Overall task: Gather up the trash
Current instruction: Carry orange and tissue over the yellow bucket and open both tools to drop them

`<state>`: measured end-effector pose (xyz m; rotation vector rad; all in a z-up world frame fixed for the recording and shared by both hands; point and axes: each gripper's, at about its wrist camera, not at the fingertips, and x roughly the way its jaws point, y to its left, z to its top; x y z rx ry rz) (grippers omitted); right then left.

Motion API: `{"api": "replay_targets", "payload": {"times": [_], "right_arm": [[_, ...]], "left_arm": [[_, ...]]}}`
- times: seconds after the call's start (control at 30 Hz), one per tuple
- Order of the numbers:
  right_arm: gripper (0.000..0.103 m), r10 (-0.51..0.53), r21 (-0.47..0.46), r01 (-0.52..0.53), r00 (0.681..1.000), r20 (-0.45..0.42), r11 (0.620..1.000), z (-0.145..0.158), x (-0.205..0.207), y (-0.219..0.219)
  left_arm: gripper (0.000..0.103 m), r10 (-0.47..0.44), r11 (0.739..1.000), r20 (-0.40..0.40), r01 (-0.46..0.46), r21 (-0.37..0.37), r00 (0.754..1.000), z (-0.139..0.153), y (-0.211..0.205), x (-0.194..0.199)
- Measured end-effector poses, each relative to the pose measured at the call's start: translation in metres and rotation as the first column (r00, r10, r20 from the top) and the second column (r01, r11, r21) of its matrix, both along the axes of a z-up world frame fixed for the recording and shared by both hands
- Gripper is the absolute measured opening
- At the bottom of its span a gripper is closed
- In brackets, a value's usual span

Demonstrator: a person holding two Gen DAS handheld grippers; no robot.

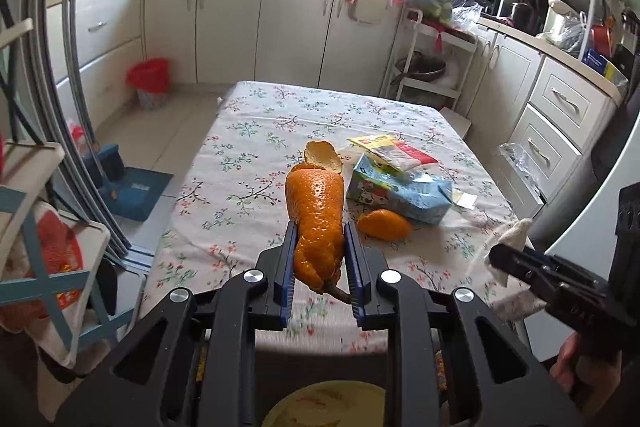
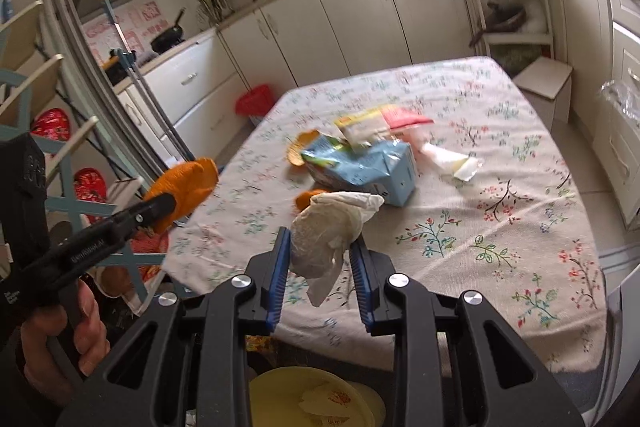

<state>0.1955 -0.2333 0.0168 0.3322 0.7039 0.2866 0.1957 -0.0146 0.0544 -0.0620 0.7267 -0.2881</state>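
Clamping a long orange peel (image 1: 318,223) between the left gripper (image 1: 320,267) pads, clear above the floral tablecloth (image 1: 248,147); pinching a crumpled tissue (image 2: 332,231) in the right gripper (image 2: 320,267), likewise lifted, presumably for binning. Remaining on the cloth: smaller peels, blue carton (image 1: 396,195), yellow-red packet (image 1: 394,151); print unreadable.

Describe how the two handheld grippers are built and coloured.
Both are matte black plastic tools. The left gripper and right gripper each have two flat fingers lined with ribbed blue pads, angular cut-out linkage arms and round silver pivot bolts. Small pale lettering marks the side of each body. No cables show.
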Motion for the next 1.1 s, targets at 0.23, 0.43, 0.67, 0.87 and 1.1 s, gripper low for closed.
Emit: {"api": "replay_targets", "payload": {"times": [0.23, 0.43, 0.67, 0.87, 1.1], "right_arm": [[0.030, -0.010, 0.001, 0.009, 0.996, 0.085, 1.000, 0.018, -0.037, 0.000], [0.030, -0.011, -0.003, 0.011, 0.994, 0.107, 1.000, 0.021, -0.062, 0.003], [0.030, 0.007, -0.017, -0.006, 0.994, 0.111, 1.000, 0.019, -0.083, 0.012], [0.030, 0.029, -0.033, -0.026, 0.994, 0.108, 0.999, 0.016, -0.101, 0.020], [0.030, 0.057, -0.049, -0.053, 0.994, 0.095, 0.997, 0.011, -0.117, 0.030]], "left_arm": [[0.021, -0.010, 1.000, 0.046, 0.010, 0.016, 0.999, 0.015, 0.007, -0.040], [0.021, -0.010, 1.000, 0.059, 0.010, 0.009, 0.998, 0.021, 0.016, -0.070], [0.021, -0.009, 1.000, 0.064, 0.009, 0.002, 0.998, 0.024, 0.022, -0.099], [0.021, -0.006, 1.000, 0.063, 0.006, -0.008, 0.998, 0.024, 0.027, -0.122], [0.021, -0.004, 1.000, 0.062, 0.004, -0.014, 0.998, 0.023, 0.032, -0.145]]}}
